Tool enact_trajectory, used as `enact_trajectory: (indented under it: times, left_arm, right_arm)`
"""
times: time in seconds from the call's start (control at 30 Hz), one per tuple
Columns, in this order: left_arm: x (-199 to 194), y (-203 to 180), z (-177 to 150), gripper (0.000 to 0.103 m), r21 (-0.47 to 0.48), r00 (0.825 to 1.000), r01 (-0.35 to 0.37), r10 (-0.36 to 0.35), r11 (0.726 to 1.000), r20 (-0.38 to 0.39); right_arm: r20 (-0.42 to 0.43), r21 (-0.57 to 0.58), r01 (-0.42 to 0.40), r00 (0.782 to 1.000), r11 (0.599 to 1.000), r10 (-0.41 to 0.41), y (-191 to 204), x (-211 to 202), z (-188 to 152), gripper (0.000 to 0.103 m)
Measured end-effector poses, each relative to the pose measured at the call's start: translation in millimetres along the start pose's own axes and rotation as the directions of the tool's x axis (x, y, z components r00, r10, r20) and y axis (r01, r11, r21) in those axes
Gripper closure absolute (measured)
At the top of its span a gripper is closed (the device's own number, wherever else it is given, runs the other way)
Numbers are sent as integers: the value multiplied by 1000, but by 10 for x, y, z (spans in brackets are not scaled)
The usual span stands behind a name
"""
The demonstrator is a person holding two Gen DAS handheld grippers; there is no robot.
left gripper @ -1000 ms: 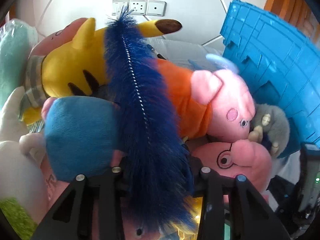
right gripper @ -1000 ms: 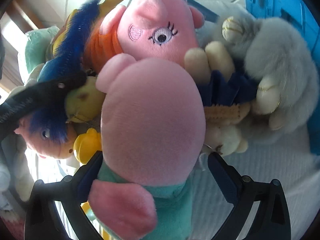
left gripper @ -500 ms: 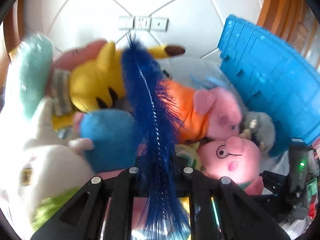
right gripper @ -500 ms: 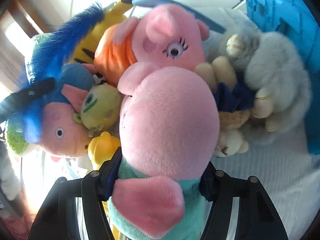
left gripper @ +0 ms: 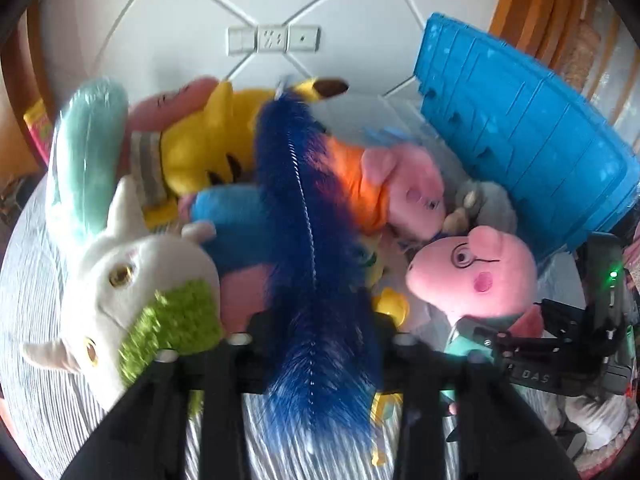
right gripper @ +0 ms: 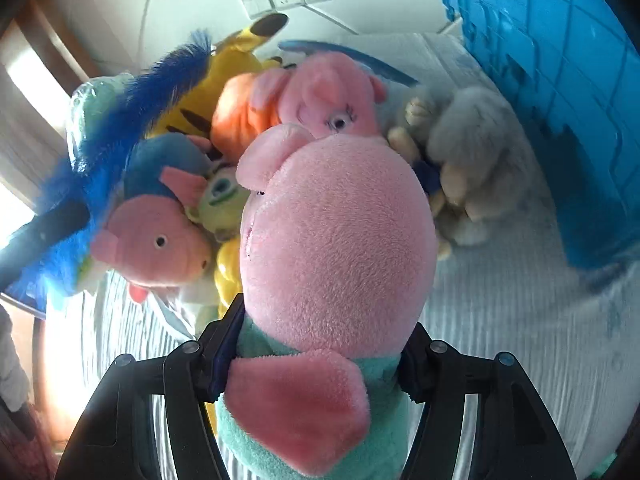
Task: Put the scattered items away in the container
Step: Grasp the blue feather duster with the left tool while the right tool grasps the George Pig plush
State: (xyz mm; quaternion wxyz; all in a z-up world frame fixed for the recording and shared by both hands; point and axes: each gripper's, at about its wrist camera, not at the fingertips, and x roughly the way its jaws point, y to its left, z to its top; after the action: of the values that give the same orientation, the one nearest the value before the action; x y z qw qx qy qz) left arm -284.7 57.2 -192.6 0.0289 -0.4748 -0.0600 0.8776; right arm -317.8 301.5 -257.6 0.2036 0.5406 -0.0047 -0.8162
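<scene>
My left gripper (left gripper: 316, 344) is shut on a long blue furry toy (left gripper: 308, 264) and holds it above a pile of plush toys on the bed. My right gripper (right gripper: 320, 344) is shut on a pink pig plush in a teal shirt (right gripper: 336, 240), which also shows in the left wrist view (left gripper: 476, 272). The blue plastic container (left gripper: 520, 136) stands at the right, also in the right wrist view (right gripper: 560, 80). The pile holds a yellow plush (left gripper: 204, 148), a pig in orange (left gripper: 400, 188), a pig in blue (right gripper: 156, 236) and a grey plush (right gripper: 468, 160).
A white horned plush with green fur (left gripper: 132, 292) lies at the left on the striped white bedding (right gripper: 520, 340). A mint plush (left gripper: 88, 152) stands behind it. A padded white headboard with wall sockets (left gripper: 274, 40) is at the back.
Both grippers have pulled back and up from the pile, so more of the bed shows. The right gripper has shut on the teal-shirt pig and lifted it. The left still holds the blue furry toy.
</scene>
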Motion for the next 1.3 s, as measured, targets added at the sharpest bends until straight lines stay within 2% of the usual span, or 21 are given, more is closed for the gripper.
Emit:
enact_trajectory:
  times: [0.03,0.13,0.37,0.5,0.57,0.6,0.63,0.7,0.8,0.93,1.1,1.3]
  left_arm:
    - [43,-6,-19,46,-1,1000,-5,5,1000,-13]
    - [111,-12,26,37,-8,1000,-6,6,1000,-15]
    - [476,22,429,37,-58,1000,-10,11,998,11]
    - [905,-39,635,37,-75,1000,-2,0,997,-26]
    - [1149,-68,652,52,-76,997,-29,24,997,-72]
    - [1248,-67,642,78,-80,995,-39,31,996,-100]
    - [1326,-57,618,91,-87,991,-59,48,995,-125]
    - [1346,-58,560,92,-77,990,-78,68,994,-122]
    - [1168,-59,510,92,-59,993,-80,75,995,-86]
    - [647,-44,482,93,-50,998,-62,63,997,16]
    - [-72,-93,386,93,-7,990,-34,34,999,136]
    - [-675,-221,289,93,60,972,-39,24,997,233]
  right_arm:
    - [-11,5,4,1000,1000,-4,-30,17,-39,39]
    - [-34,13,8,999,1000,-8,-173,-12,-155,39]
    - [-38,10,13,999,1000,-13,-315,25,4,39]
    - [-63,13,5,998,1000,-4,-450,149,82,39]
    - [-86,14,-14,996,1000,15,-478,285,127,39]
    - [-100,10,-18,995,1000,19,-488,338,132,39]
    - [-113,4,-20,993,1000,20,-496,397,135,39]
    - [-120,1,-36,992,999,36,-505,472,155,39]
    - [-122,-12,-38,992,999,36,-474,531,198,39]
    - [-79,-26,-46,996,999,43,-386,415,229,41]
    - [40,-49,-33,999,998,35,-249,-48,277,42]
    - [169,-64,-16,985,998,26,-9,-630,275,42]
